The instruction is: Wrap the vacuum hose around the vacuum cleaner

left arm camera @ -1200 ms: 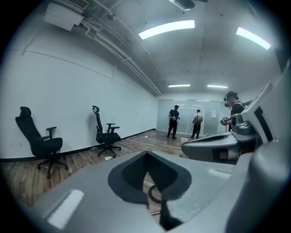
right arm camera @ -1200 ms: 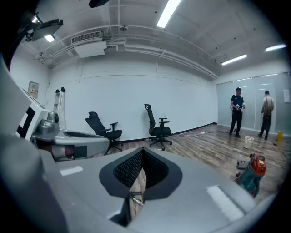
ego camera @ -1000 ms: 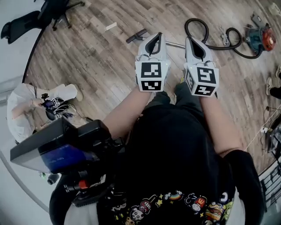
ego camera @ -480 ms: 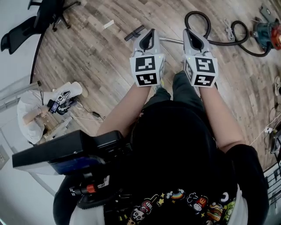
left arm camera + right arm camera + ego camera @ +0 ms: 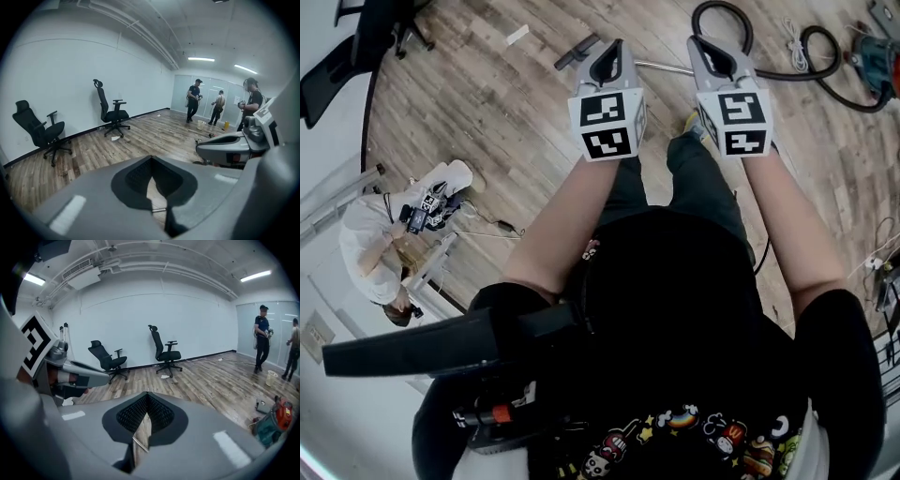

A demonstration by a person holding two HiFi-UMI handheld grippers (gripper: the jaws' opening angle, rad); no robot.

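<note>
Left gripper (image 5: 613, 45) and right gripper (image 5: 705, 42) clenched, empty. Vacuum hose (image 5: 778, 73) at 1 o'clock, vacuum cleaner (image 5: 883, 58) at 2, office chair (image 5: 333, 70) at 10.

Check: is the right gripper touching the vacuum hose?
Apart. The right gripper view shows the right gripper shut on nothing, only floor beyond; the vacuum hose lies farther ahead.

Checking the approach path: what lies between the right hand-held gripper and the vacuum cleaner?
Head view: the black hose, looped on the wooden floor, and a white cord.
</note>
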